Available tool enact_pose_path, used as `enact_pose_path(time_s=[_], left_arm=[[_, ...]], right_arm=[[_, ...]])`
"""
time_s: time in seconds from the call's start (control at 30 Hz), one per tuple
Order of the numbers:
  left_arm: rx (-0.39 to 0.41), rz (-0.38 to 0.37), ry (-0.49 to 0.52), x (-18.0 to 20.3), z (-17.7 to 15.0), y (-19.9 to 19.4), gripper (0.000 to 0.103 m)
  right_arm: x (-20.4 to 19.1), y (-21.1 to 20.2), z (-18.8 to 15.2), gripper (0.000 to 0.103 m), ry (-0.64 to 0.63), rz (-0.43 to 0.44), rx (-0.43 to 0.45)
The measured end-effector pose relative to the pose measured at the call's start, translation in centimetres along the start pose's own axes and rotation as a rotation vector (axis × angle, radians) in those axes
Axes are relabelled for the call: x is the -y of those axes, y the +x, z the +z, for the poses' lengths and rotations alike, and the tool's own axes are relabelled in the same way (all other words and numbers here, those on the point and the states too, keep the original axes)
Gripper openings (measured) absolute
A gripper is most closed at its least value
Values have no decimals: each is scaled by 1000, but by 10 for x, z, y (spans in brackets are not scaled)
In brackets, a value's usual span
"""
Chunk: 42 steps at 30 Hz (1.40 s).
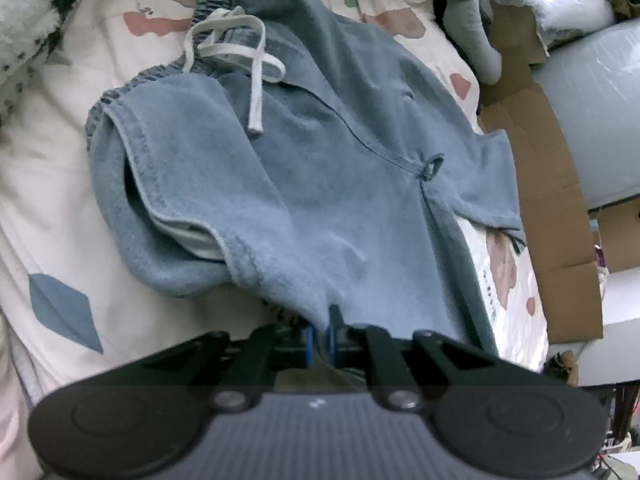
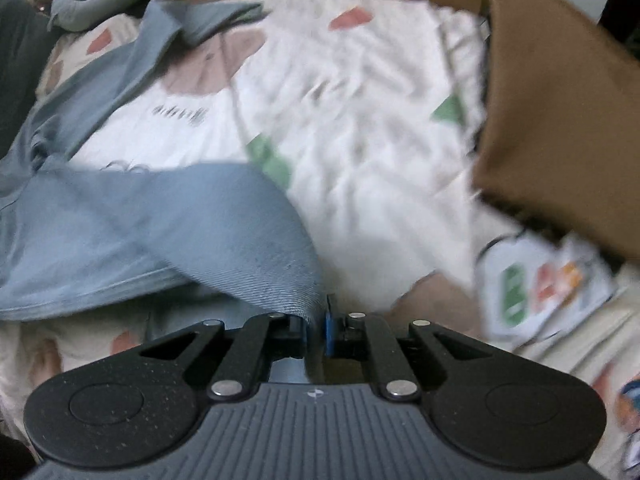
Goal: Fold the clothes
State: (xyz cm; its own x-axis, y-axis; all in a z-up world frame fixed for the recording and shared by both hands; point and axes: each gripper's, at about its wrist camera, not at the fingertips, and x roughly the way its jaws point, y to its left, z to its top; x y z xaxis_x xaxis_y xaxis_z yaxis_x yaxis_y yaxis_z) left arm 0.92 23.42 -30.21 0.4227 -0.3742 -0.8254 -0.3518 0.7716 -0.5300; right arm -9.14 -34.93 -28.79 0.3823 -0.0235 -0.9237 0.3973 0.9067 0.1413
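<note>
- The work surface is a bed covered by a cream sheet (image 1: 64, 208) printed with pink, blue and green patches; brown cardboard (image 1: 556, 208) stands along its right edge, and a grey stuffed toy (image 1: 472, 32) lies at the far side.
- Blue shorts (image 1: 280, 168) lie spread on the sheet, with the gathered elastic waistband at the far left, a white drawstring (image 1: 256, 76) looped over the front, and a pocket mouth gaping to show pale lining.
- The left gripper (image 1: 320, 334) is pinched narrow on the near hem of one leg, cloth running between its blue pads.
- The right gripper (image 2: 318, 330) is likewise clamped on a blue leg edge; this view is blurred, so finer detail is lost.
- The cloth looks like soft, fleecy cotton, thick at the seams and limp elsewhere, so it will likely sag between the two grips.
- Judged from both holds, a fold goes best with the hems kept level and taut, carried together toward the waistband, and the drawstring tucked flat.
</note>
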Motion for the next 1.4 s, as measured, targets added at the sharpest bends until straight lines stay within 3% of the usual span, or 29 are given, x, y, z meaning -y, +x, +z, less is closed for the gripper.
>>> enact_pose_path(time_s=[0.33,0.77,0.93,1.07,1.2,1.4], left_arm=[[22,-5,10,-2,-1,-9,7],[40,20,-11,-19,-8,-33,7],[30,42,-14,-24,-16,-41,7],[15,62,-13,-23,-21,-39,7],[0,86,-24,-17,-15,-45,7],[-23,123,-42,-8,-5,-53,10]], right_arm=[[17,-41,62,5,-106,-87,71],[18,-27,113,6,-174,-164,76],[26,-22,122,16,-121,-212,63],[36,-28,123,18,-74,-189,64],[42,-41,123,21,-60,-250,117],[63,-74,131,22,41,-198,171]])
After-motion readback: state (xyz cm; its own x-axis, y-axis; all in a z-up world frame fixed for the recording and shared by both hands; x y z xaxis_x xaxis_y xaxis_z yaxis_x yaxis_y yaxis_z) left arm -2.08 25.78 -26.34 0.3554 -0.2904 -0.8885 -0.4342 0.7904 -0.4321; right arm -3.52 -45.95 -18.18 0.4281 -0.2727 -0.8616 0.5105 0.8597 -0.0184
